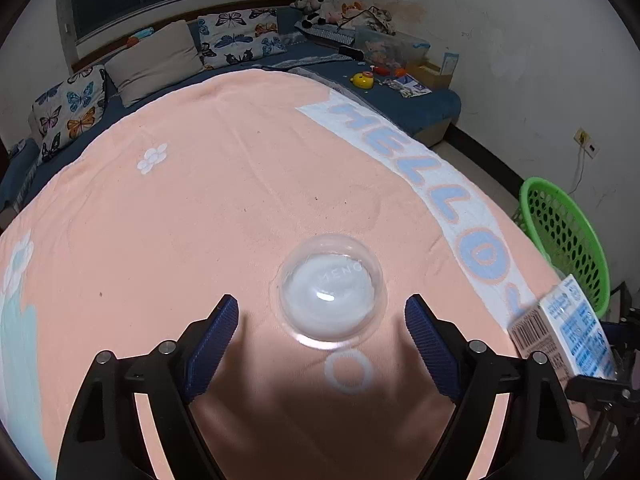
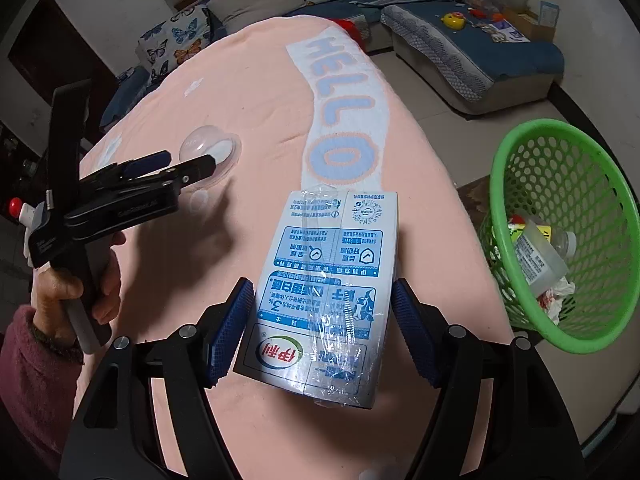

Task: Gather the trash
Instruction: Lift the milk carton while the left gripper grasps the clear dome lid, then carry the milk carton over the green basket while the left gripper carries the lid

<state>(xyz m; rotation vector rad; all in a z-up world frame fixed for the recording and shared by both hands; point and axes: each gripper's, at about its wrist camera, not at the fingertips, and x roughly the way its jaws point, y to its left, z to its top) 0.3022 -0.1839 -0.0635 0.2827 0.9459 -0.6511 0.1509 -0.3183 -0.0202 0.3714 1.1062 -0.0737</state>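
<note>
The clear plastic dome lid (image 1: 331, 289) sits on the pink tabletop (image 1: 200, 220), straight ahead of the left tool (image 1: 322, 314), which is released. The right tool (image 2: 322, 312) grasps the milk carton (image 2: 324, 292), with the green basket (image 2: 516, 152) to its right.

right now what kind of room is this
Most likely a home living room: a blue sofa with butterfly cushions and soft toys along the wall, a table under a peach HELLO cloth, and a green trash basket on the floor.
</note>
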